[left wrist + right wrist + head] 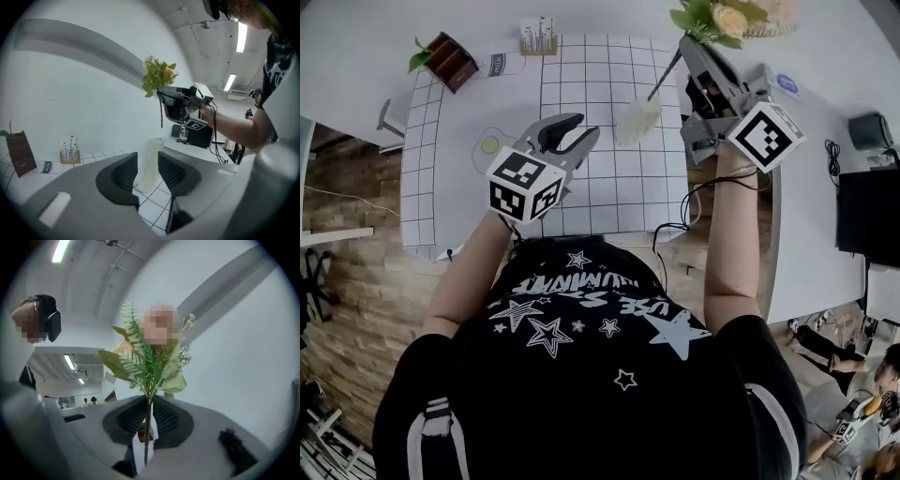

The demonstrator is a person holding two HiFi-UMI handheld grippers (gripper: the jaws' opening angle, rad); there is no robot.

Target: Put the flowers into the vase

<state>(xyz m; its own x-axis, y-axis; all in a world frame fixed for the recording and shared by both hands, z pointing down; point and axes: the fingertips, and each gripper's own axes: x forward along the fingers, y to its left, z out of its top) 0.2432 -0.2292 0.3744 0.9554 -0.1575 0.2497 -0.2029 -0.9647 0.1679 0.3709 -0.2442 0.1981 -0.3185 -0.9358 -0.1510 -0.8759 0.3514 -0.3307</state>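
Note:
My right gripper (686,45) is raised over the table's far right and shut on the stem of the flowers (729,19), a bunch of pale blooms and green leaves. In the right gripper view the stem (148,427) runs up between the closed pads and the flowers (150,352) spread above them. A tall, translucent white vase (638,119) stands on the gridded mat (581,197), below and left of the flowers. My left gripper (581,128) is open just left of the vase, apart from it. The left gripper view shows the vase (150,161) beyond the jaws' gap.
A wooden planter box (450,61) with a green sprig stands at the far left, with a small rack of sticks (537,37) beside it. A small yellow-green disc (490,145) lies left of my left gripper. A dark monitor (867,216) and cables sit on the right.

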